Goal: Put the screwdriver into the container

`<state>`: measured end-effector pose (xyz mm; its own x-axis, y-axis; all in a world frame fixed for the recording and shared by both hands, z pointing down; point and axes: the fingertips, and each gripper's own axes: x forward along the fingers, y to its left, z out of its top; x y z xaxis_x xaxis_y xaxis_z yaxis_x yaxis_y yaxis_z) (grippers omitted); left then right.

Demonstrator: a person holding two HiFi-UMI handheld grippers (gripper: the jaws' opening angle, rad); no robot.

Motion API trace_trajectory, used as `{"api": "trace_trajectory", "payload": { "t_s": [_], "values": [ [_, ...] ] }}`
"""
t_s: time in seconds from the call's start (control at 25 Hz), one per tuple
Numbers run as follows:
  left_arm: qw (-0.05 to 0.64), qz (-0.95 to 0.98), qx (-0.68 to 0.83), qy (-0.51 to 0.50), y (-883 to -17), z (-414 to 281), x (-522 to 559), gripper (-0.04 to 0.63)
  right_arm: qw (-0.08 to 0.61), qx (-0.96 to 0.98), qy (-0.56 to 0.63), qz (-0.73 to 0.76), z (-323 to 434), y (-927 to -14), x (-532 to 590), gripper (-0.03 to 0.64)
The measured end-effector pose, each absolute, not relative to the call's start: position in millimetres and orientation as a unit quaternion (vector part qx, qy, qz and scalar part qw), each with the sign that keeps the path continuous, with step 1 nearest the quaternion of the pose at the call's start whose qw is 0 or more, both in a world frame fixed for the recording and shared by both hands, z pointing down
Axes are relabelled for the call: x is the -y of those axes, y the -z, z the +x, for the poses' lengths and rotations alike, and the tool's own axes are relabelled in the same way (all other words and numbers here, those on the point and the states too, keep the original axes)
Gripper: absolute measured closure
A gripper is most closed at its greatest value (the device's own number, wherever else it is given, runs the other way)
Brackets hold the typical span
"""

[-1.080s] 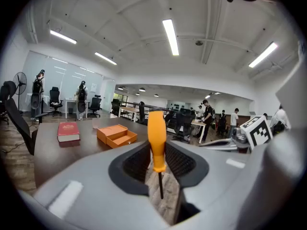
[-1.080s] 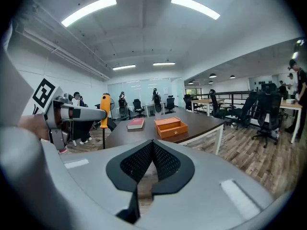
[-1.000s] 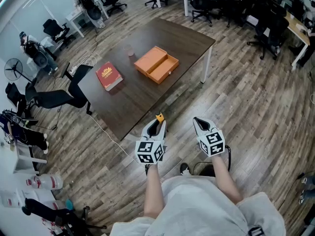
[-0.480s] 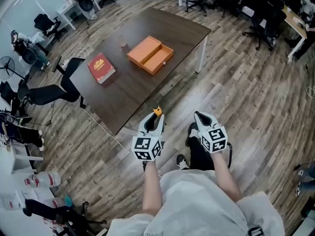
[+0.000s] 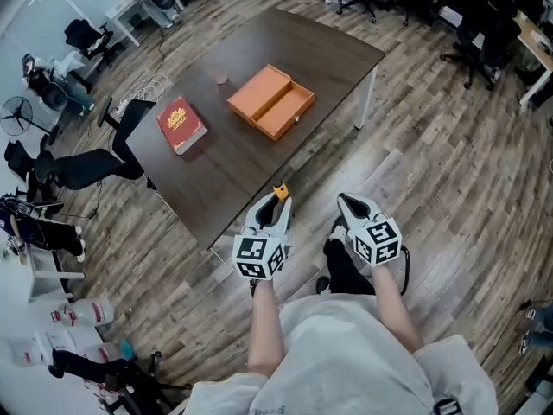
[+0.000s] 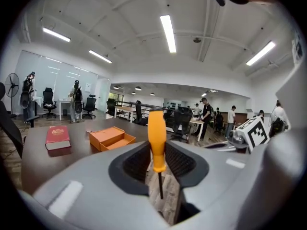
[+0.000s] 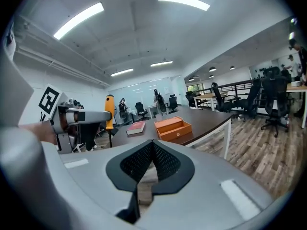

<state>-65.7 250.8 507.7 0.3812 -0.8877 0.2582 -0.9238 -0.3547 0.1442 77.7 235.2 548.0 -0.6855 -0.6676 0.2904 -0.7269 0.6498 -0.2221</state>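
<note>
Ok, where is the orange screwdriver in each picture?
Head view: the screwdriver is just below centre, sticking out of the left hand-held gripper.
Left gripper view: screwdriver dead centre, upright between the jaws.
Right gripper view: screwdriver left of centre.
Shared landmark: the orange box.

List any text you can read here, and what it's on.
Nothing legible.
Book: gold cover print, too small to read.
Cubes on left gripper and right gripper: square markers, no words.
Shirt: print at the bottom edge, cut off, unreadable.
</note>
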Motion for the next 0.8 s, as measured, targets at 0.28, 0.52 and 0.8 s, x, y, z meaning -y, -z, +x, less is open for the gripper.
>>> {"api": "trace_trajectory", "payload": {
  "t_s": [0.28,0.52,0.8],
  "values": [
    [0.144,0.821,0.547,-0.075,-507.9,-70.8,-164.7,0.442,0.098,0.901,-0.171,0.387,76.4,-552.2,-152.0,0.617],
    [0.150,0.818,0.551,-0.076,-502.0,-75.1,-101.9,0.442,0.091,0.904,-0.174,0.380,71.2,-546.2,-82.9,0.615],
    [0.163,0.812,0.559,-0.047,-494.5,-92.1,-34.6,0.442,0.085,0.916,-0.161,0.359,55.5,-543.1,-19.5,0.615]
  ]
}}
